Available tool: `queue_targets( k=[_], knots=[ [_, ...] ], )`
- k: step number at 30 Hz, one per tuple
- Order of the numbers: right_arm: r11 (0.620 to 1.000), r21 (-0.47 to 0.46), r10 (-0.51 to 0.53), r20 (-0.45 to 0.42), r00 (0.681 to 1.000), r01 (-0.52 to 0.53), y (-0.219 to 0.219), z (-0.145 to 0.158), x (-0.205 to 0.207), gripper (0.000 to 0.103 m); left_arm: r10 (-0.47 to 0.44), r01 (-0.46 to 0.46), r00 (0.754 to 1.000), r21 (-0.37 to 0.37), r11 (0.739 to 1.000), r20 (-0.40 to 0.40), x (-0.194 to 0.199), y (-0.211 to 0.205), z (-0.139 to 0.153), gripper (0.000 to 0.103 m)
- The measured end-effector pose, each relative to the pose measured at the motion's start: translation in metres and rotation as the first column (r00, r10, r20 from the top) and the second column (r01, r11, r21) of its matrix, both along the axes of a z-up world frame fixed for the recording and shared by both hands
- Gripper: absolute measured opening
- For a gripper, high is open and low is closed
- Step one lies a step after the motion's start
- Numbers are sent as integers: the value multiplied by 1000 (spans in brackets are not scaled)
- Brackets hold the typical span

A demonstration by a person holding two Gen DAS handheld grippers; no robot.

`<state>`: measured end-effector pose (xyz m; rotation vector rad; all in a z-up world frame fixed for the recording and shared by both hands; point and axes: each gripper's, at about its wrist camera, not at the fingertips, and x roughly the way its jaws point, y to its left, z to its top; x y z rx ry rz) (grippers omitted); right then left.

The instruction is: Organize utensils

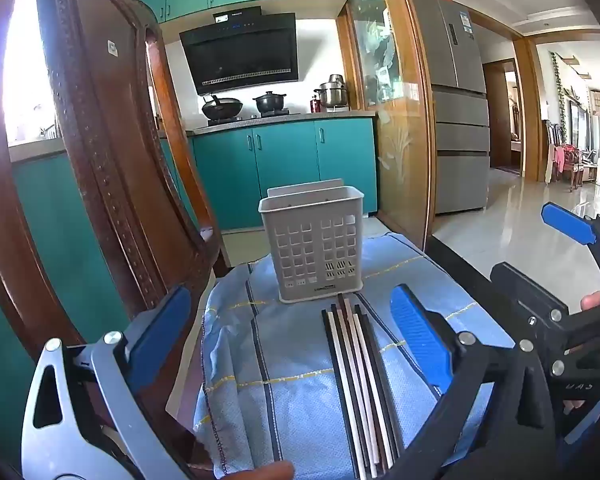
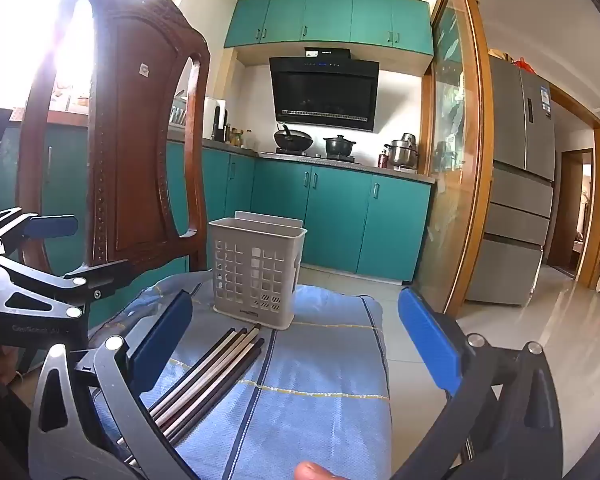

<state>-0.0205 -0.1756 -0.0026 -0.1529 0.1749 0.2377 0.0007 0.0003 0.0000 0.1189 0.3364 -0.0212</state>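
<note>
A grey perforated utensil holder [image 1: 314, 246] stands upright and empty on a blue cloth [image 1: 260, 360]; it also shows in the right wrist view [image 2: 256, 270]. Several black and white chopsticks [image 1: 360, 380] lie side by side on the cloth just in front of it, also seen in the right wrist view [image 2: 212, 376]. My left gripper [image 1: 292, 336] is open, jaws wide, above the chopsticks' near ends. My right gripper [image 2: 296, 344] is open and empty, to the right of the chopsticks. Each gripper shows at the edge of the other's view.
A carved wooden chair back [image 1: 112, 152] rises at the left, close to the cloth [image 2: 320, 380]. Behind are teal kitchen cabinets [image 1: 284, 160], a glass partition [image 1: 388, 120] and a fridge [image 1: 456, 100] at the right. The cloth's right edge drops to a tiled floor [image 2: 540, 340].
</note>
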Motion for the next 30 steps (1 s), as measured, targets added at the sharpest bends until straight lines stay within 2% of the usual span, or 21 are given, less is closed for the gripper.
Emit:
queue_targets(
  k=[8, 30],
  knots=[
    [1000, -2, -19, 12, 1000, 19, 1, 0, 2, 101, -1, 1, 1000, 6, 1000, 8, -3, 2, 0, 100],
    [1000, 6, 7, 24, 1000, -7, 0, 2, -8, 101, 8, -8, 1000, 17, 1000, -2, 5, 1, -6, 99]
  ],
)
